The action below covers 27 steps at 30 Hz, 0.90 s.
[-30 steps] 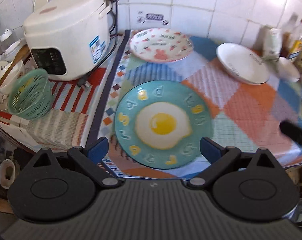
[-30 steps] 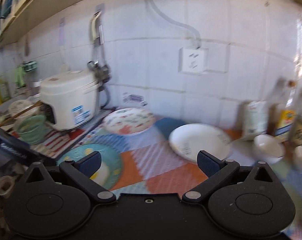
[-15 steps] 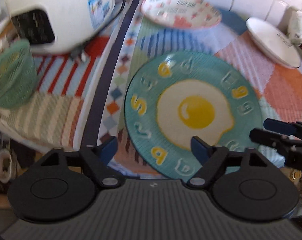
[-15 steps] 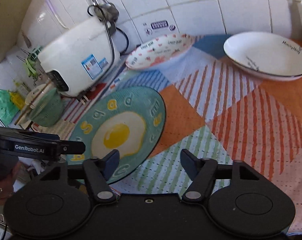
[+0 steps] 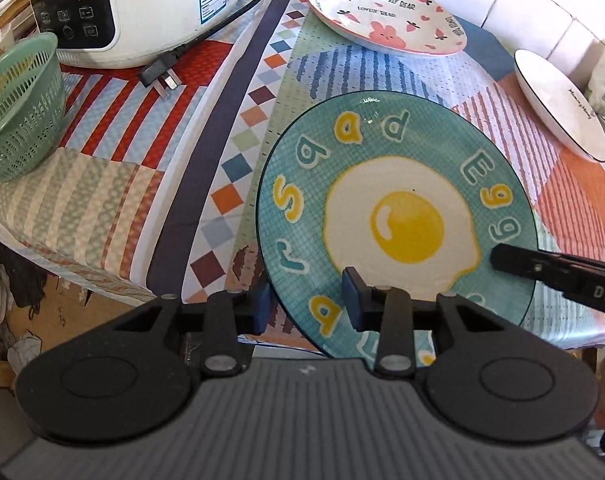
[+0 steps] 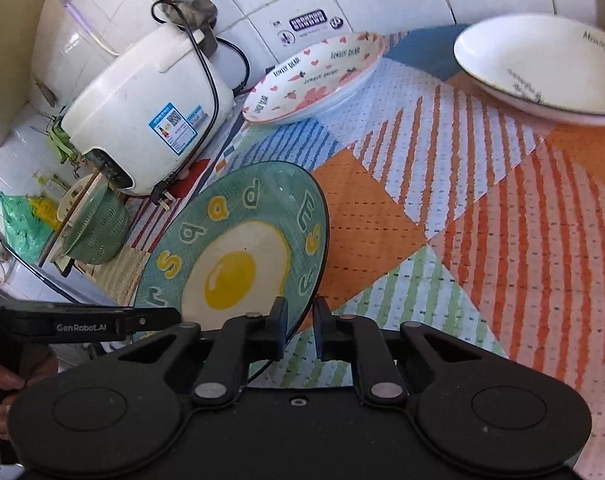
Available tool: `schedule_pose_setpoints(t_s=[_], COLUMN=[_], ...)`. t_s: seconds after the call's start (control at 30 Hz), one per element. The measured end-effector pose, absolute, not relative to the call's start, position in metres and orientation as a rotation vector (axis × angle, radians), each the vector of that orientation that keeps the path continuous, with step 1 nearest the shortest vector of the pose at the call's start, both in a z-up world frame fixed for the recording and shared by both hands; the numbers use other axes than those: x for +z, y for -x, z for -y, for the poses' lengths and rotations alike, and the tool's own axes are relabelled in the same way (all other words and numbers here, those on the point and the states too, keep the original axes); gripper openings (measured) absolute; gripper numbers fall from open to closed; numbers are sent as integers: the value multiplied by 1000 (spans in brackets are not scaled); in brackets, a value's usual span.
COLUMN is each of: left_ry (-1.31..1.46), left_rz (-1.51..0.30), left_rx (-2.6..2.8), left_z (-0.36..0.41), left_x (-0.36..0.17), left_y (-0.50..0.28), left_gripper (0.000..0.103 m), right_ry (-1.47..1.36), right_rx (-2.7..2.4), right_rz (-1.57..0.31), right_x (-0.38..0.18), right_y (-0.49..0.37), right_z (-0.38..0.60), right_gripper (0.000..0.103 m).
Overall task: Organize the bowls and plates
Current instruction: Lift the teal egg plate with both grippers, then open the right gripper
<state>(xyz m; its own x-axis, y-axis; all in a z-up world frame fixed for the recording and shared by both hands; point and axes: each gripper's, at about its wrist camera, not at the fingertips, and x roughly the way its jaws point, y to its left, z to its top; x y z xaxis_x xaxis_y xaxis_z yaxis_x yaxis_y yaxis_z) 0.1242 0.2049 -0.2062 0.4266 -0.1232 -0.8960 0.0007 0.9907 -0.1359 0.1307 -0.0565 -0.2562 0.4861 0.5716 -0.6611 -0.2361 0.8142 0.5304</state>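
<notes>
A teal plate [image 5: 382, 140] [image 6: 238, 240] printed with a fried egg lies on the patchwork cloth near the table's front edge. My left gripper [image 5: 305, 304] straddles its near left rim. Its jaws are closing, one finger outside the rim and one over the plate, with a gap still showing. My right gripper [image 6: 301, 320] is shut on the plate's right rim, and its tip [image 5: 498, 258] shows in the left wrist view. Further back sit a pink bear plate [image 5: 386, 12] [image 6: 314, 76] and a white dish [image 5: 558, 100] [image 6: 542, 68].
A white rice cooker [image 5: 142, 0] [image 6: 142, 116] stands at the back left, its loose plug [image 5: 160, 76] lying on the cloth. A green basket [image 5: 18, 108] [image 6: 94, 232] sits left of it. A person's hand [image 6: 2, 380] holds the left gripper. Tiled wall behind.
Both grippers came down to the teal plate's near rim and their jaws narrowed. The right one closed on the rim; the left one now straddles it.
</notes>
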Motion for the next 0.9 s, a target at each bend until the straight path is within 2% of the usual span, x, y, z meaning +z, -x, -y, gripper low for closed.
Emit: schedule_pose_setpoints(t_s=[0.23, 0.43, 0.9], left_ry=[107, 64, -24], left_rz=[-1174, -1141, -1046], left_rx=[-51, -123, -347], left_z=[-197, -183, -88], left_x=[-199, -181, -160], left_y=[-132, -129, -113], left_gripper=[35, 35, 35], right_ry=[-336, -305, -331], right_rx=[554, 583, 441], right_rz=[-971, -956, -875], right_x=[-252, -240, -215], right_y=[-142, -137, -83], right_z=[54, 68, 159], right_gripper=[17, 20, 23])
